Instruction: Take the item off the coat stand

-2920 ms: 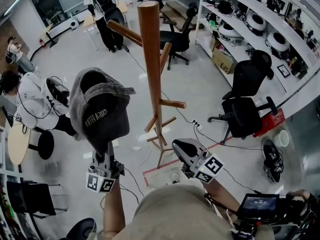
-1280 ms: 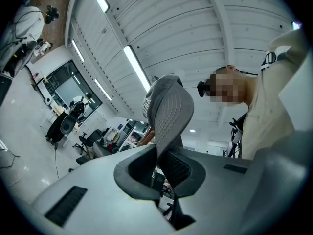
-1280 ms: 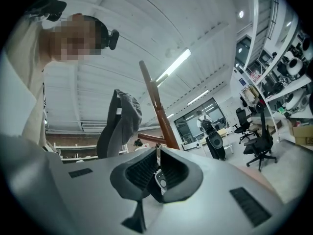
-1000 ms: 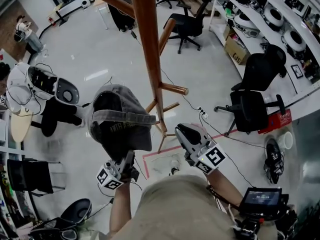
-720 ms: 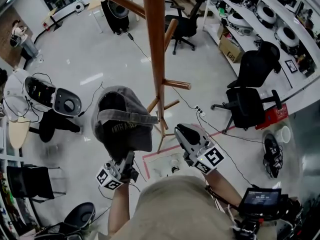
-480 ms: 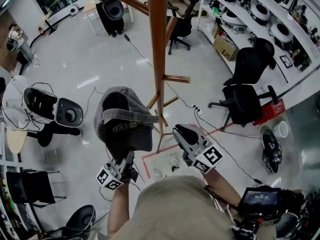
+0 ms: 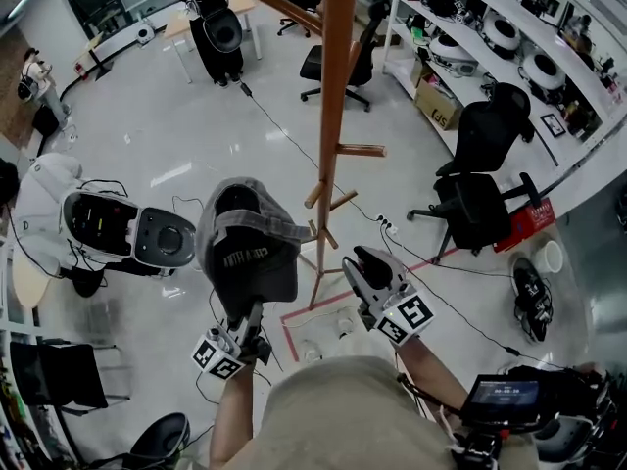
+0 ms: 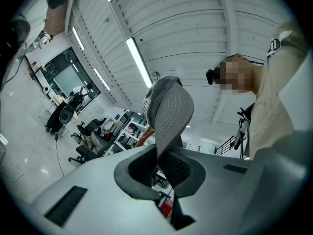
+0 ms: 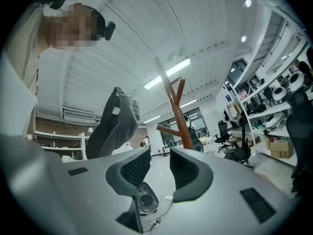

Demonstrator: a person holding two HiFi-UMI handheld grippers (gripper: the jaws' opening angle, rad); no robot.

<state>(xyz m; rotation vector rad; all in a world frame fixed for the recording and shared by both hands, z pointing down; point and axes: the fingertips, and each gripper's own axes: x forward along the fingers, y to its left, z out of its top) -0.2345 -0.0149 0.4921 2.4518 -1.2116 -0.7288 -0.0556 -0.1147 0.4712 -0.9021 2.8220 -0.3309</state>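
1. Nearest, the left gripper (image 8: 159,153) is clamped on the grey cap (image 7: 245,251) at its edge, holding it just beside the stand and clear of it.
2. The right gripper (image 9: 156,164) is open and empty.
3. Beyond, the coat stand (image 7: 338,116) shows bare pegs; removal looks done, and next comes setting the cap down.

A beige short-sleeved shirt (image 7: 333,409) fills the lower centre of the head view. The grey moulded plastic left claw (image 8: 164,160) and matching right claw (image 9: 160,163) carry dark ribbed pads (image 9: 135,169) and white cubes with black square markers (image 7: 404,318).
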